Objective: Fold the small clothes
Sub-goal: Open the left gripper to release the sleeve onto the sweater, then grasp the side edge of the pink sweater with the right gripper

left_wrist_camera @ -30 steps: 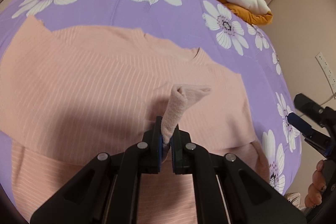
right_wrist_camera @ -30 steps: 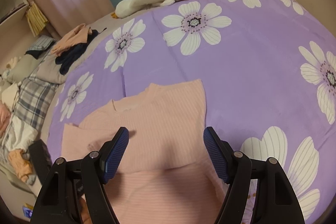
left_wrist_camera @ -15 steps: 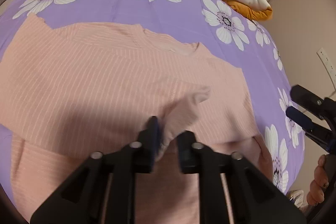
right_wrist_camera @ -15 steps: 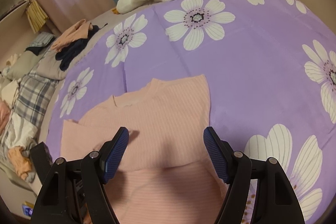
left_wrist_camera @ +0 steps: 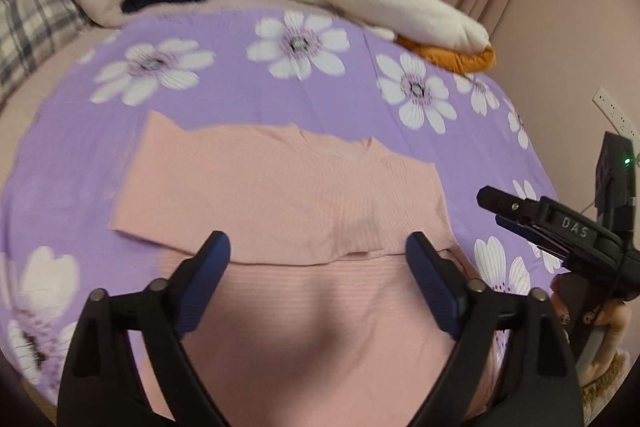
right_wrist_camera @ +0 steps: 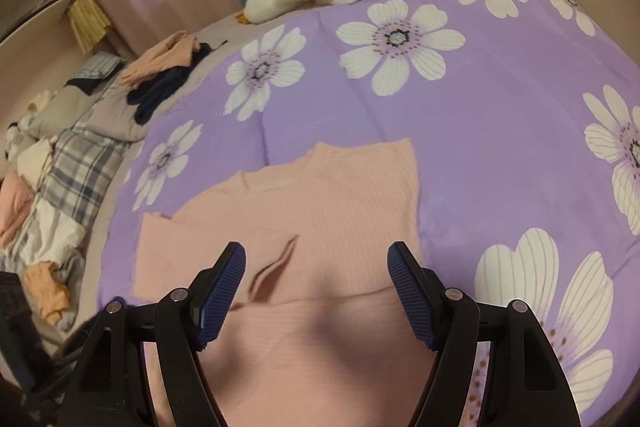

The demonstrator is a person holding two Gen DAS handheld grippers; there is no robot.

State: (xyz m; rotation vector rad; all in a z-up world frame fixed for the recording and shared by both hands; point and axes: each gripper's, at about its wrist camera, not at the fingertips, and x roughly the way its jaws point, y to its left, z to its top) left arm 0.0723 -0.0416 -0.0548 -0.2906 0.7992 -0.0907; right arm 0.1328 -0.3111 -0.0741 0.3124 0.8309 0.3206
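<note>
A pink ribbed top [left_wrist_camera: 280, 195] lies flat on the purple flowered bedspread [left_wrist_camera: 240, 87], its sleeves folded in over the body. My left gripper [left_wrist_camera: 316, 243] hovers above the near half of the top, its jaws opening wide and nothing between them. My right gripper [right_wrist_camera: 317, 253] hangs open over the same top [right_wrist_camera: 320, 211], also with nothing in it. A small raised pucker [right_wrist_camera: 276, 267] of fabric sits just ahead of its left finger. In the left wrist view the right gripper [left_wrist_camera: 492, 207] comes in from the right edge, held by a hand.
A white plush toy [left_wrist_camera: 392, 7] and an orange garment [left_wrist_camera: 460, 57] lie at the far edge of the bed. A pile of pink and dark clothes [right_wrist_camera: 168, 67] and a plaid pillow [right_wrist_camera: 80, 167] sit to the left. A wall socket [left_wrist_camera: 612, 111] is on the right.
The left gripper let go of the pink sleeve cuff, spread its jaws and drew back and up. The sleeve now lies flat on the top. The right gripper stayed put.
</note>
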